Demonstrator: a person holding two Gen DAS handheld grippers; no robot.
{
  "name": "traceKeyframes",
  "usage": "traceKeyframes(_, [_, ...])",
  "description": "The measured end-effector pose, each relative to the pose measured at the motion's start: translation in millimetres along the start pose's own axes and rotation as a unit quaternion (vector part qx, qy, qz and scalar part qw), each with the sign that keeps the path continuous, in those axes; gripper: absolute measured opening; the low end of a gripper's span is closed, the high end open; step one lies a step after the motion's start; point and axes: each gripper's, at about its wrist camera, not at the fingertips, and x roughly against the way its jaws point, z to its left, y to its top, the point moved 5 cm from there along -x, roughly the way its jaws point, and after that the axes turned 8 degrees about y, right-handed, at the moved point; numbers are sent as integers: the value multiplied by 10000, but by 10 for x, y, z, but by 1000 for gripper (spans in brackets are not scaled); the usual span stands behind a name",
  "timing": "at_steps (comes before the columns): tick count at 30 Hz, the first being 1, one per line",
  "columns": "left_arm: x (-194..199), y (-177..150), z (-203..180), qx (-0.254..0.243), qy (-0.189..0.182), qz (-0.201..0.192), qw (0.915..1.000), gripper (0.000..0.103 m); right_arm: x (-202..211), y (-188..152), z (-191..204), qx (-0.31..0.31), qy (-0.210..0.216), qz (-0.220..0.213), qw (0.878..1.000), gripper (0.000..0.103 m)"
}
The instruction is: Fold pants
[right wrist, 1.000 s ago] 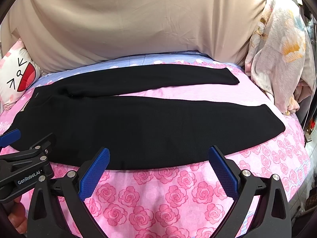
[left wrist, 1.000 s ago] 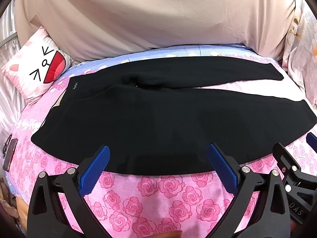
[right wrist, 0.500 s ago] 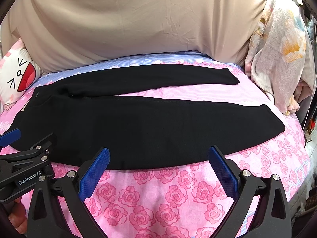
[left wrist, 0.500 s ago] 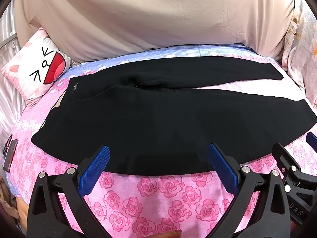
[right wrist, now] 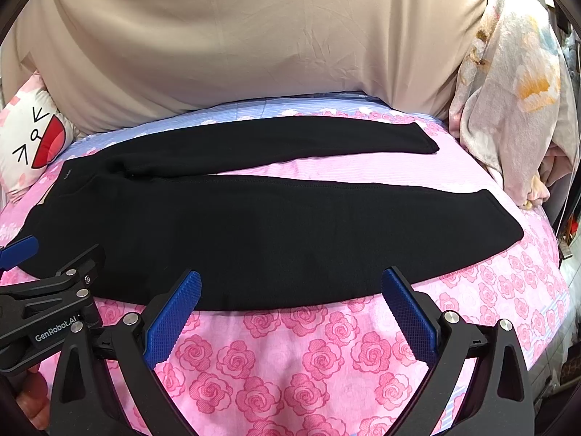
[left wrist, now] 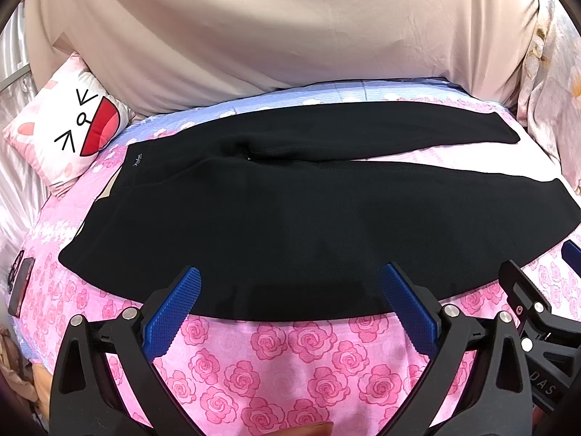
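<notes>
Both tongs hover wide and empty over the bed's [right wrist: 290, 363] near edge: left tongs [left wrist: 288, 301], right tongs [right wrist: 290, 301]. Just beyond, the pants [left wrist: 308, 218] lie flat on the bed, waistband to the left, legs splayed apart to the right. A pillow [left wrist: 69, 138] sits far left. No fold is made yet. Judged next move: grip the near leg's edge at two points and bring it over the far leg.
</notes>
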Motion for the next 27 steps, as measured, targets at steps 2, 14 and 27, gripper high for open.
traceKeyframes(2, [0,-1,-2,3,7,5,10000,98,-1,-6,2,1,5,5,10000,98])
traceKeyframes(14, [-67,-36,-76,-274,498,149,9983,98,-62,1,-22,-23,-12,74,10000,98])
traceKeyframes(27, [-192,5,-92,-37,-39,310,9995,98,-237,121,-249,-67,-94,149,9998,98])
